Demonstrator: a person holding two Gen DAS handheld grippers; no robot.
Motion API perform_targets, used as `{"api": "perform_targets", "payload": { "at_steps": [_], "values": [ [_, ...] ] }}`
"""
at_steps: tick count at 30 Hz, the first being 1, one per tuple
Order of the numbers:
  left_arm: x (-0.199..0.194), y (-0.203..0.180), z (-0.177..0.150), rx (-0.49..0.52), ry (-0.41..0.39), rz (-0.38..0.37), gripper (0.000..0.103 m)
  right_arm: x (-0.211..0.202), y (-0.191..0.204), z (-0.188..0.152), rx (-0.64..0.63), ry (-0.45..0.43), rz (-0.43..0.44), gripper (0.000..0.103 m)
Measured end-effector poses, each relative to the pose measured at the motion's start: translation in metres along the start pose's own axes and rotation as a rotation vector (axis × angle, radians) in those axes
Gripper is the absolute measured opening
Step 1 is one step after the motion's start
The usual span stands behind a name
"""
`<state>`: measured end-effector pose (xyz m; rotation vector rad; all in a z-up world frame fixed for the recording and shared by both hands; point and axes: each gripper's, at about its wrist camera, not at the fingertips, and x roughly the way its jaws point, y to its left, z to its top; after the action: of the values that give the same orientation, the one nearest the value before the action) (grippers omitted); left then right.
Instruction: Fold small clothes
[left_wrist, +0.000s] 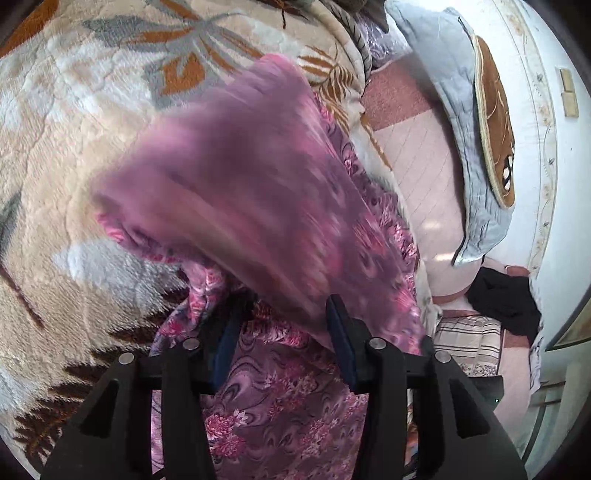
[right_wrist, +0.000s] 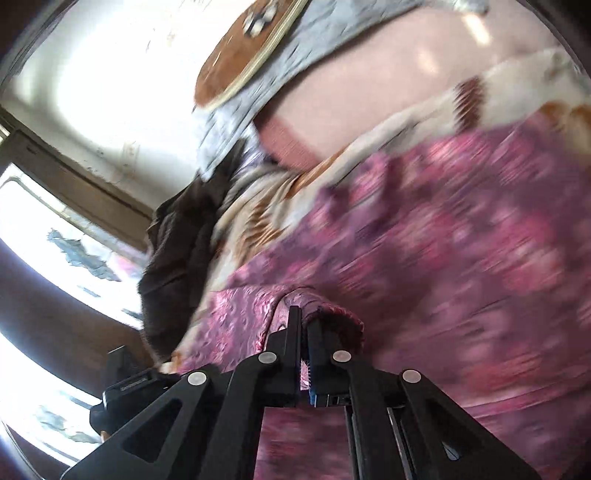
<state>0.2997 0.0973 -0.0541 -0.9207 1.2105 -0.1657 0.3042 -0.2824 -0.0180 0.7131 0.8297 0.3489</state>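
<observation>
A purple garment with pink flowers (left_wrist: 288, 406) lies on the beige leaf-patterned blanket (left_wrist: 74, 147). One flap of it (left_wrist: 236, 177) is lifted and blurred above the rest. My left gripper (left_wrist: 284, 325) stands open just over the garment; the flap's lower edge hangs between its fingers without the pads pressing on it. In the right wrist view my right gripper (right_wrist: 303, 325) is shut on a raised fold of the same garment (right_wrist: 461, 240), which spreads blurred to the right.
A grey pillow with a brown patch (left_wrist: 476, 147) leans at the right on a pink sheet (left_wrist: 417, 155). A black piece of clothing (left_wrist: 506, 299) lies at the bed's edge, seen also as dark cloth (right_wrist: 177, 258) by a bright window (right_wrist: 37, 229).
</observation>
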Motion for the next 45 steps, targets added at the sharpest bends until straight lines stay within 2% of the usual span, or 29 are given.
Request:
{"api": "perform_targets", "payload": {
  "at_steps": [6,12,15,17,18,20,22,24,26,27,28,31,33,35,37,38,39,41,42,44,45],
  "values": [
    [0.005,0.001,0.000,0.000,0.002,0.017,0.044,-0.045,-0.039,0.026,0.005,-0.109,-0.113,0.002],
    [0.005,0.001,0.000,0.001,0.000,0.021,0.045,-0.067,-0.067,0.040,0.015,-0.204,-0.233,0.002],
    [0.005,0.000,0.000,0.006,0.001,0.024,0.045,-0.066,-0.091,0.040,0.071,-0.187,-0.278,0.002],
    [0.007,-0.002,0.001,0.009,0.002,0.027,0.045,-0.064,-0.106,0.036,0.142,-0.159,-0.264,0.004],
    [0.008,-0.003,0.001,0.009,0.001,0.028,0.045,-0.066,-0.112,0.033,0.190,-0.167,-0.263,0.009],
    [0.009,-0.003,0.001,0.010,0.000,0.031,0.045,-0.073,-0.123,0.028,0.291,-0.210,-0.204,0.014],
    [0.010,-0.006,0.000,0.019,-0.004,0.038,0.045,-0.071,-0.132,0.023,0.370,-0.211,-0.154,0.043],
    [0.010,-0.008,0.000,0.028,-0.011,0.047,0.045,-0.061,-0.130,0.023,0.369,-0.169,-0.195,0.049],
    [0.010,-0.011,-0.001,0.048,-0.024,0.059,0.044,-0.048,-0.120,0.028,0.308,-0.141,-0.185,0.043],
    [0.010,-0.013,-0.002,0.060,-0.032,0.068,0.043,-0.045,-0.111,0.031,0.259,-0.138,-0.183,0.017],
    [0.009,-0.014,-0.002,0.067,-0.040,0.077,0.042,-0.044,-0.100,0.039,0.194,-0.147,-0.180,0.006],
    [0.011,-0.013,0.000,0.080,-0.045,0.110,0.032,-0.065,-0.068,0.054,0.033,-0.275,-0.191,0.005],
    [0.012,-0.011,0.002,0.075,-0.036,0.118,0.029,-0.068,-0.063,0.056,-0.020,-0.277,-0.259,0.005],
    [0.013,-0.012,0.004,0.076,-0.027,0.121,0.029,-0.057,-0.079,0.048,-0.023,-0.201,-0.349,0.005],
    [0.013,-0.012,0.004,0.074,-0.013,0.133,0.029,-0.037,-0.105,0.035,-0.016,-0.057,-0.548,0.004],
    [0.011,-0.011,0.003,0.065,-0.004,0.133,0.029,-0.035,-0.112,0.030,-0.009,-0.022,-0.587,0.004],
    [0.007,-0.011,0.003,0.048,0.011,0.132,0.028,-0.041,-0.115,0.027,0.007,-0.038,-0.566,0.003],
    [-0.005,-0.016,-0.002,0.024,0.010,0.107,0.027,-0.067,-0.109,0.023,0.067,-0.148,-0.553,0.011],
    [-0.015,-0.023,-0.006,0.018,0.004,0.083,0.027,-0.075,-0.104,0.022,0.075,-0.189,-0.508,0.011],
    [-0.030,-0.042,-0.014,0.070,-0.027,0.042,0.028,-0.085,-0.092,0.021,0.060,-0.230,-0.435,0.012],
    [-0.036,-0.055,-0.019,0.133,-0.058,0.036,0.032,-0.085,-0.086,0.021,0.040,-0.228,-0.410,0.014]
  ]
}}
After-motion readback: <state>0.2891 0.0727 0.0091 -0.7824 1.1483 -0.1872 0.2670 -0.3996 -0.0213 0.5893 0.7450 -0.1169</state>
